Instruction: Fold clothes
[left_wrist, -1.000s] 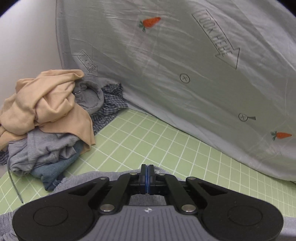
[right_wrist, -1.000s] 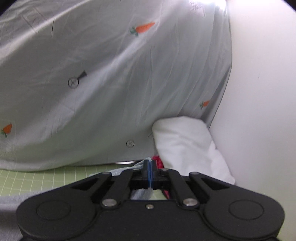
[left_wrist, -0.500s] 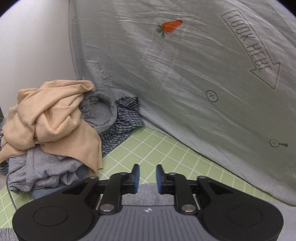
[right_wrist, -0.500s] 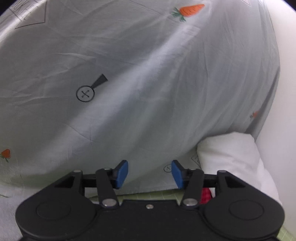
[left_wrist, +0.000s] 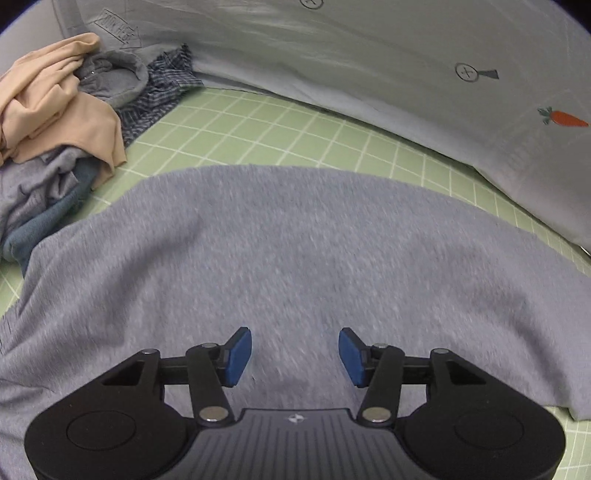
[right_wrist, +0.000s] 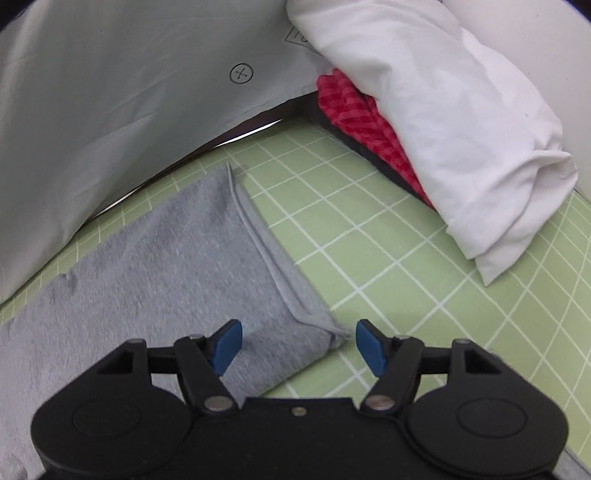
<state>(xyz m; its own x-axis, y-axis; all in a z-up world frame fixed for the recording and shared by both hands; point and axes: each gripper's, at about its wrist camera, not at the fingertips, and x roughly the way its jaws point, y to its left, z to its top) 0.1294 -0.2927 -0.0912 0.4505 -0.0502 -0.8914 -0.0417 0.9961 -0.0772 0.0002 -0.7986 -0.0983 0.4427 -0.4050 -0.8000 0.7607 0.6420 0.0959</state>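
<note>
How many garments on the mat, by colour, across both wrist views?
Grey: 3, the spread grey garment, a crumpled grey garment and a grey garment with a collar in the pile
Tan: 1
Blue: 1
Checked navy: 1
White: 1
Red striped: 1
Total: 8 visible; the pile may hide more.

grey garment (left_wrist: 295, 251): weave smeared by motion blur in the left wrist view; cut off at the left and bottom edges, near part hidden behind the gripper body
pile of clothes (left_wrist: 55, 122): cut off at the left edge; lower layers buried
red striped cloth (right_wrist: 354, 114): mostly hidden under the white bundle (right_wrist: 461, 122)
printed sheet (right_wrist: 110, 92): arrow lettering cropped, unreadable
</note>
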